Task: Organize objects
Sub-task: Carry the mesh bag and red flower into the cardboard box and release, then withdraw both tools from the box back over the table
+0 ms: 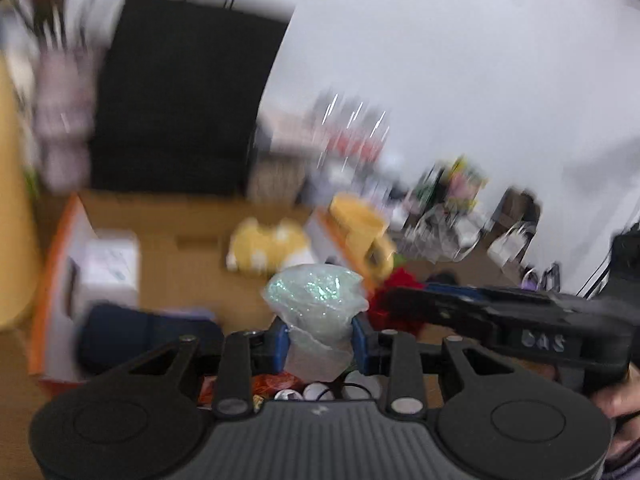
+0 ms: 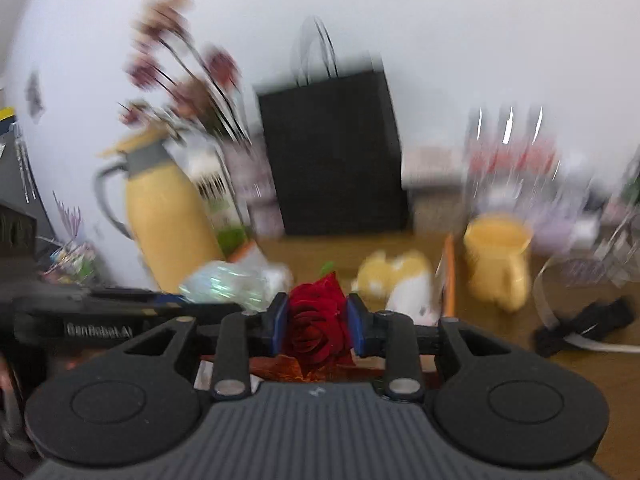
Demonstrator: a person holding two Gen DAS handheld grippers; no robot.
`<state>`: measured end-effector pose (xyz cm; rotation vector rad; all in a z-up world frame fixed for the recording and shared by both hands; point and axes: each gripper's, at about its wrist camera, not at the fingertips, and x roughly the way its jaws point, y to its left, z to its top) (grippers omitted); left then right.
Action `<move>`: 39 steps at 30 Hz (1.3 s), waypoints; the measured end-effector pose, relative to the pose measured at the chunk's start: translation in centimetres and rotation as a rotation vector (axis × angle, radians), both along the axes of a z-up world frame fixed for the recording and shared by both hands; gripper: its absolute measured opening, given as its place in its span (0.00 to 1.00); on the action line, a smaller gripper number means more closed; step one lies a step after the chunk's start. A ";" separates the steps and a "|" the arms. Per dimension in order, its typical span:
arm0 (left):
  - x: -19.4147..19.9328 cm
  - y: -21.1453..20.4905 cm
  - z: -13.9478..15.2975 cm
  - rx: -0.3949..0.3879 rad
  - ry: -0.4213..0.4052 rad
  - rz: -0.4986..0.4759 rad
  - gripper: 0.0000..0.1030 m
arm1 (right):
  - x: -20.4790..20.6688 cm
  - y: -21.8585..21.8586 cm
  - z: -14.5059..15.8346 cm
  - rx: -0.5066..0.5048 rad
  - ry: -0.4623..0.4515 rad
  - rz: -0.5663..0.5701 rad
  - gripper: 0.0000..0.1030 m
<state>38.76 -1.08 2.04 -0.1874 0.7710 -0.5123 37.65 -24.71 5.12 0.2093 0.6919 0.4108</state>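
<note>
Glitter bag [image 1: 316, 300] is clamped by left tool [image 1: 319, 342]; red rose [image 2: 316, 320] is clamped by right tool [image 2: 317, 322], in front of black paper bag [image 2: 332, 152].

A black paper bag [image 2: 334, 156] with thin handles stands upright against the white wall [image 2: 440, 20], at the back of the wooden bench [image 2: 580, 364]. Left of the bag stands a yellow jug [image 2: 168, 216] with a grey handle, and blurred dark red flowers [image 2: 184, 76] rise behind it. To the right of the bag there is a yellow mug [image 2: 498, 256]. A black strap [image 2: 584, 324] lies on the bench near the right edge. The background is blurred.
</note>
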 end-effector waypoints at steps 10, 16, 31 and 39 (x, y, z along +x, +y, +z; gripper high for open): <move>5.5 -0.9 -7.4 0.087 0.045 0.039 0.63 | 8.3 2.5 -7.4 -0.306 0.239 -0.082 0.38; 1.5 2.8 -3.9 0.158 -0.147 0.075 0.85 | 5.8 3.1 -6.5 -0.298 0.119 -0.043 0.76; 0.9 8.7 -5.9 0.294 -0.031 0.219 0.41 | 3.0 3.0 -8.2 -0.223 0.044 -0.094 0.66; -1.2 8.2 -4.7 0.268 -0.075 0.271 0.46 | 2.3 2.4 -7.9 -0.218 0.021 -0.117 0.65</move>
